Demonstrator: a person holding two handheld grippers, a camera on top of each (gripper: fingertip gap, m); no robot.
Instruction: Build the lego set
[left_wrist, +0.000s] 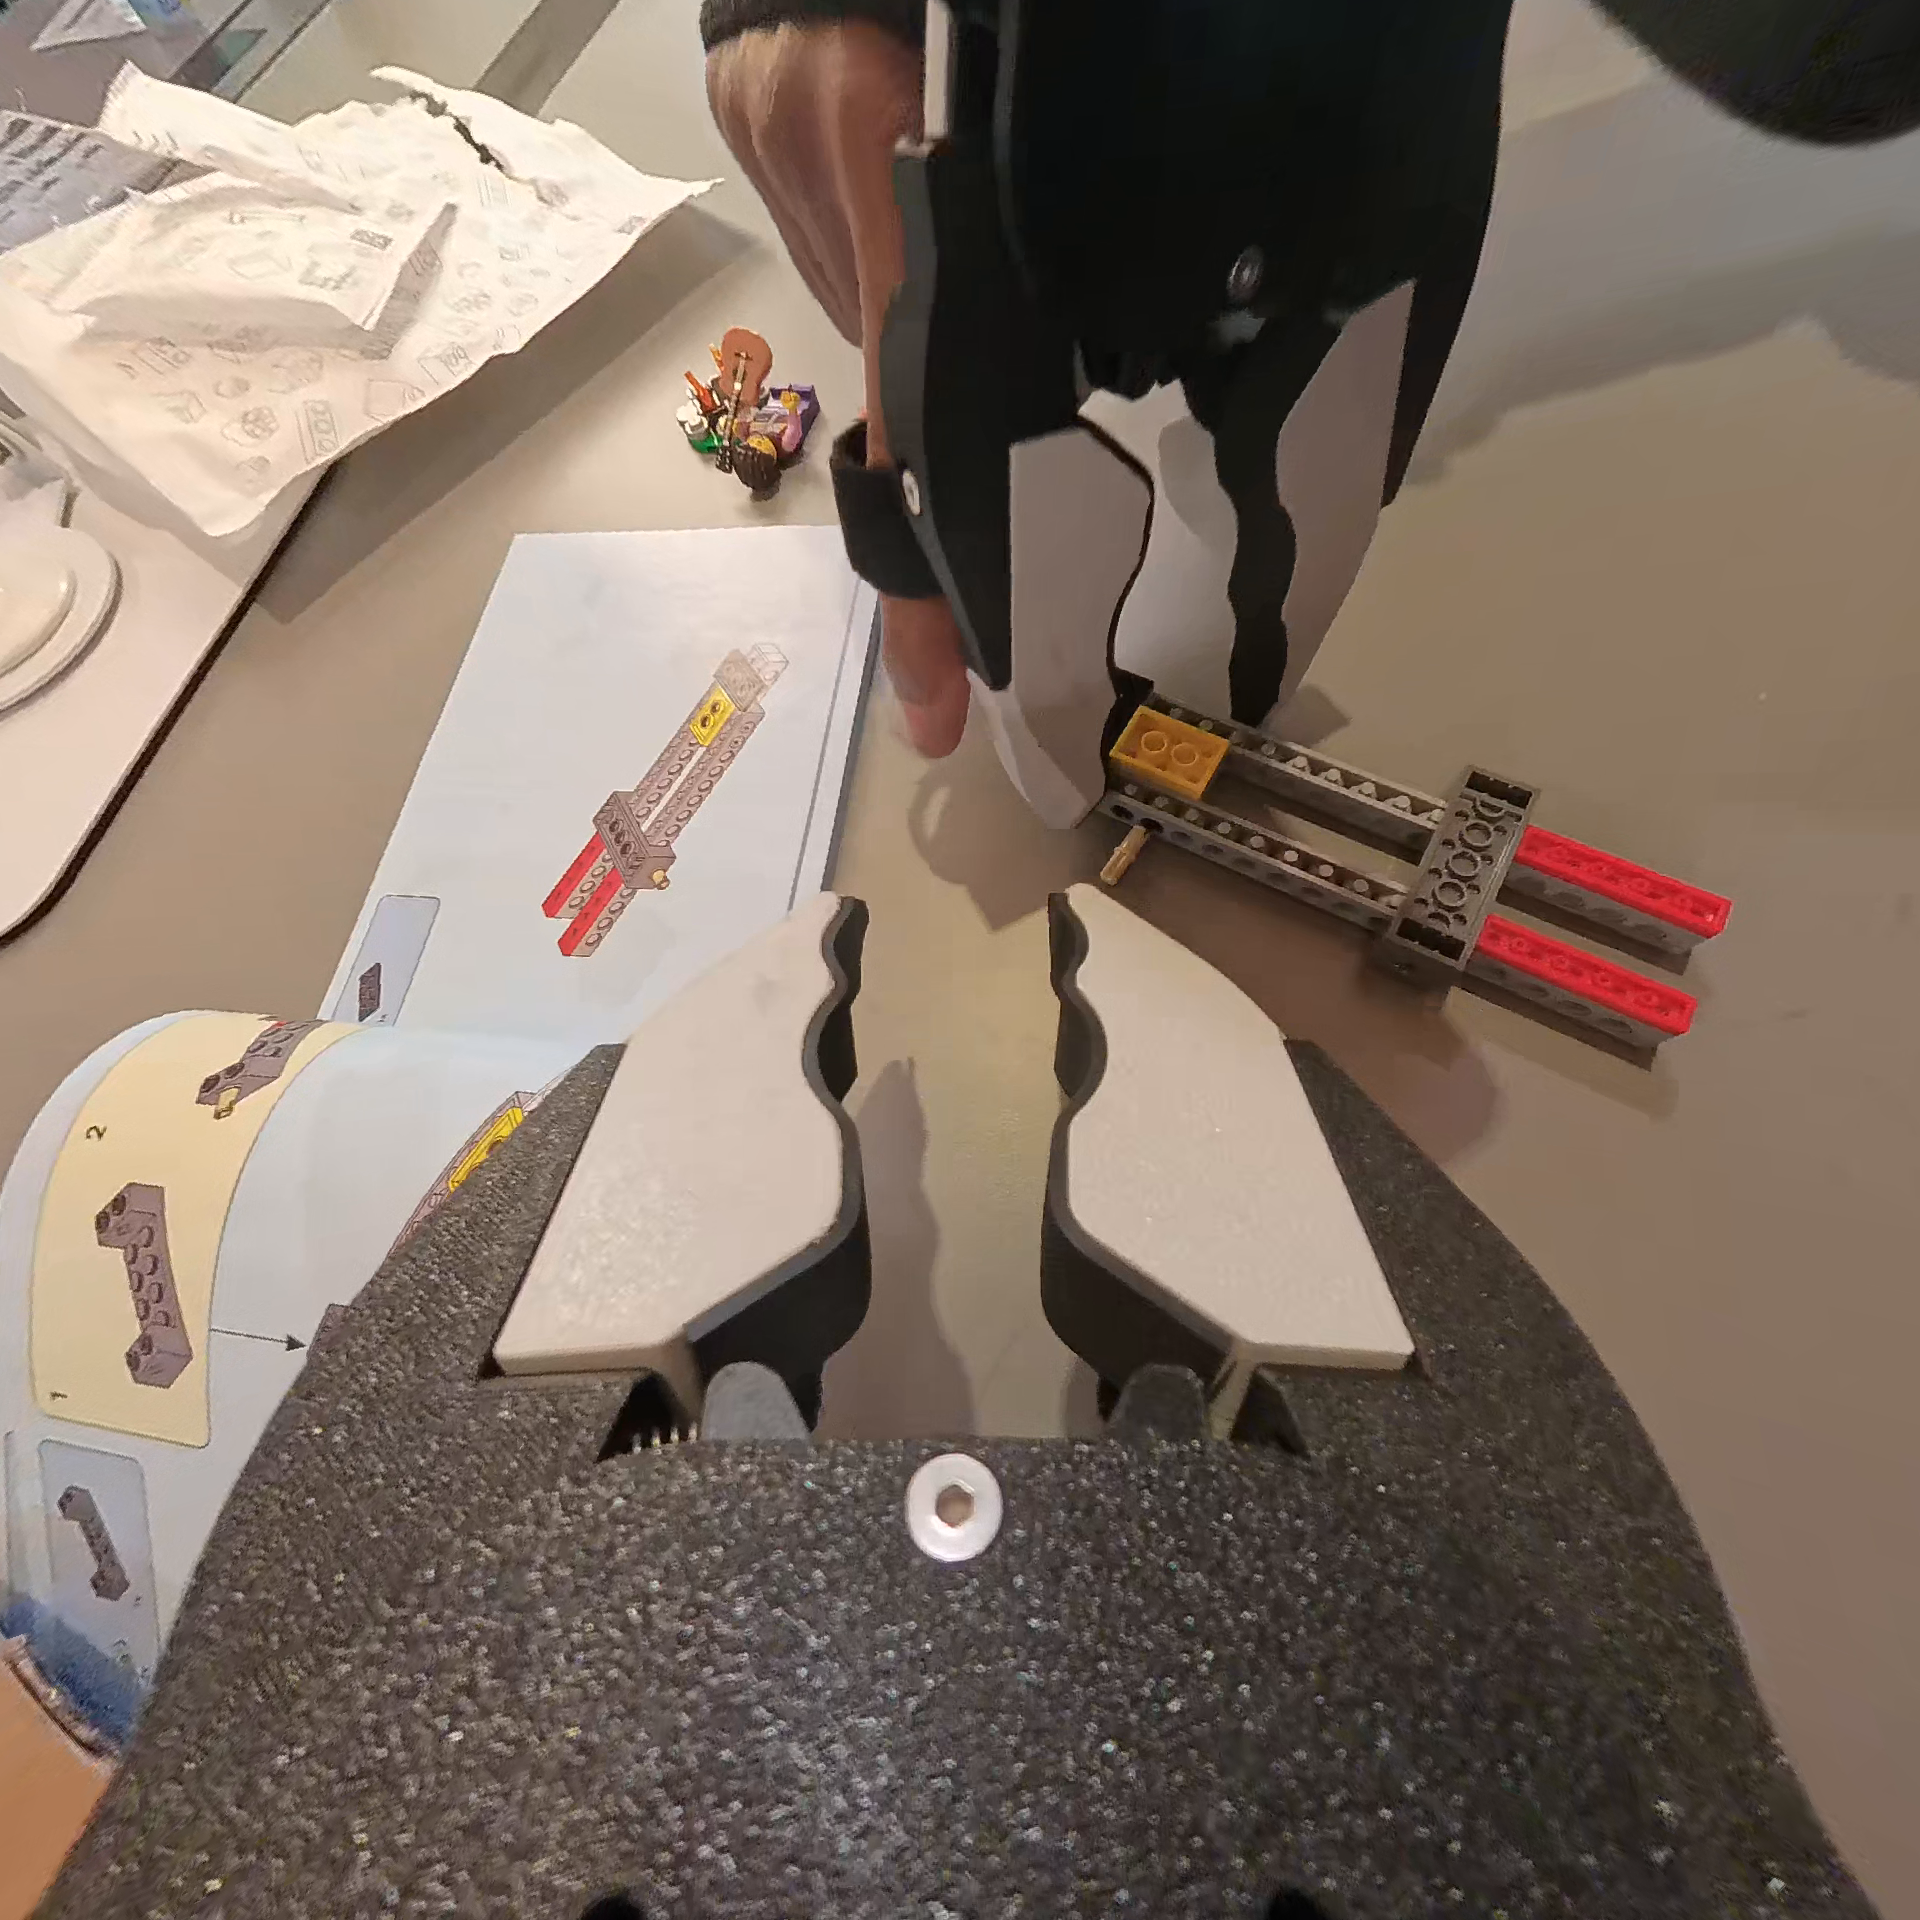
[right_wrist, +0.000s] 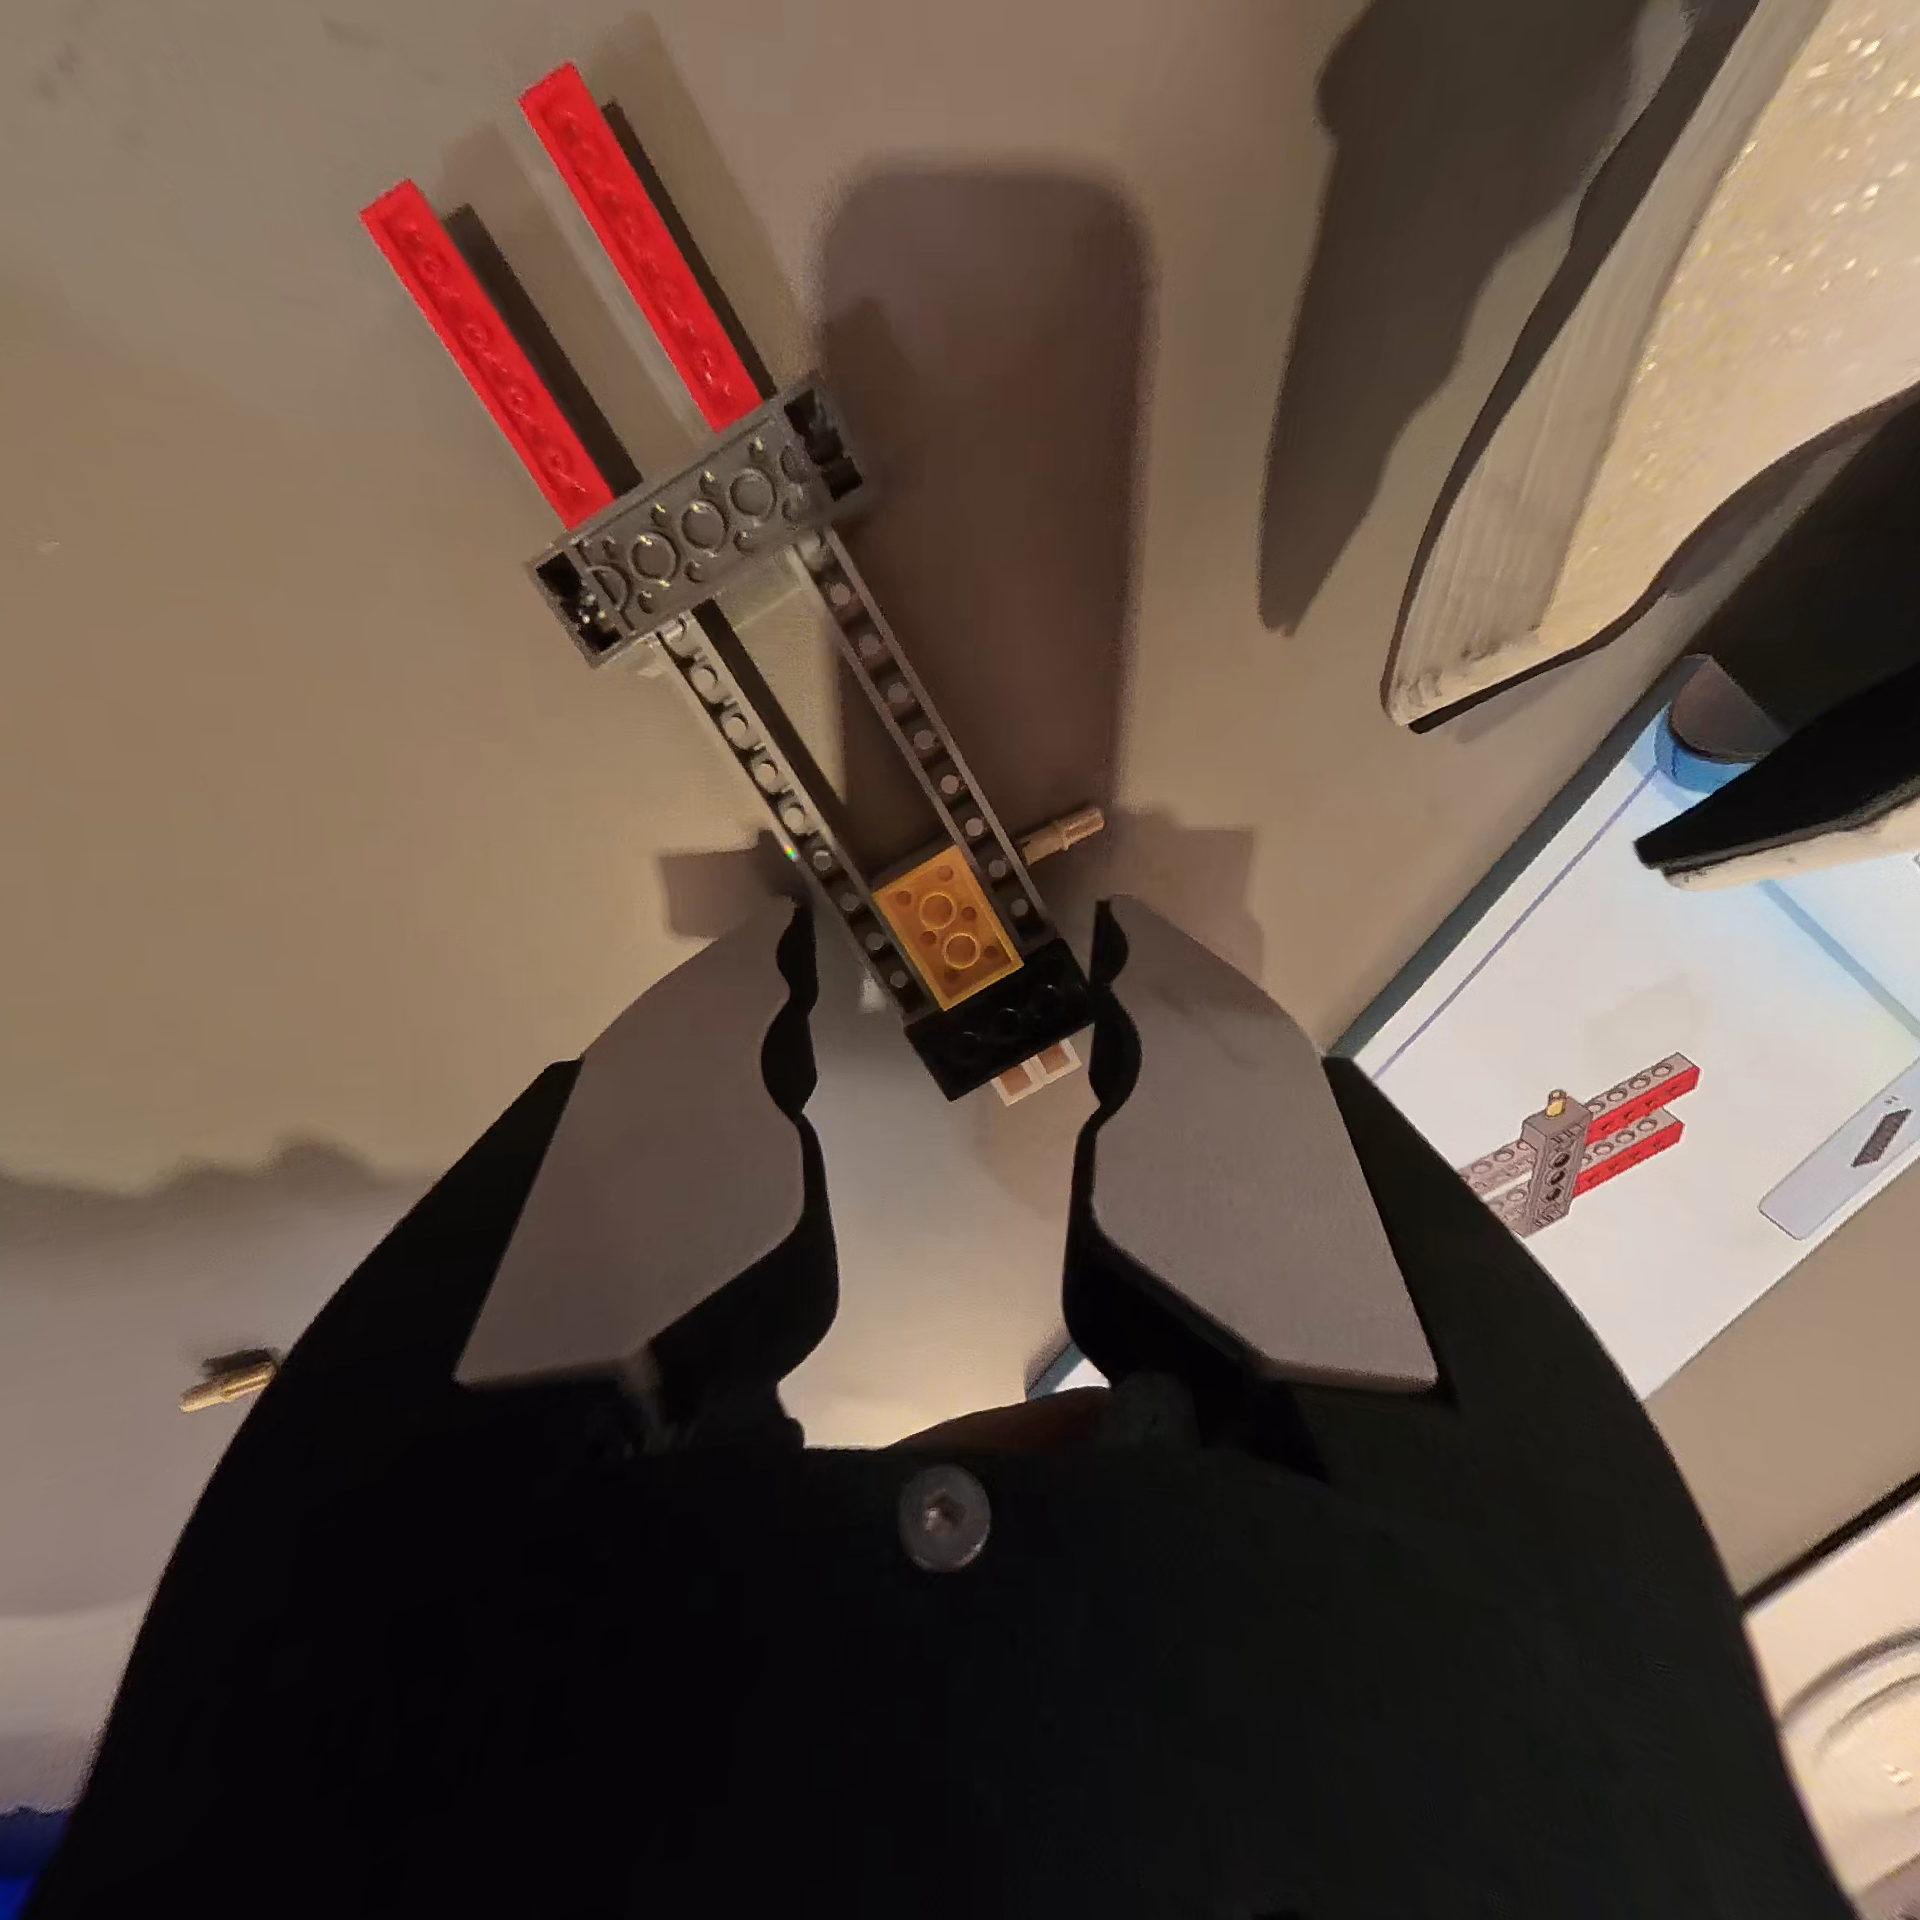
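A long brick assembly (left_wrist: 1351, 831) lies on the tan table: two grey studded beams, a grey cross brick (right_wrist: 707, 551), two red plates (left_wrist: 1621, 883), a yellow brick (right_wrist: 940, 925), a black end brick (right_wrist: 997, 1029) and a tan pin (right_wrist: 1060, 831) sticking out sideways. My right gripper (right_wrist: 951, 920) is open and straddles the yellow and black end. Table shows between its left finger (right_wrist: 769, 997) and the near beam. Its right finger is close beside the black brick. It also shows in the left wrist view (left_wrist: 1158, 753). My left gripper (left_wrist: 956, 914) is open and empty, hovering over bare table short of the pin (left_wrist: 1127, 854).
An open instruction booklet (left_wrist: 644, 748) lies left of the assembly and also shows in the right wrist view (right_wrist: 1662, 987). Torn white paper bags (left_wrist: 312, 260) and a small pile of colourful pieces (left_wrist: 748, 416) lie farther back. A loose tan pin (right_wrist: 223, 1387) lies to the right gripper's left. A hand (left_wrist: 831, 208) holds the right gripper.
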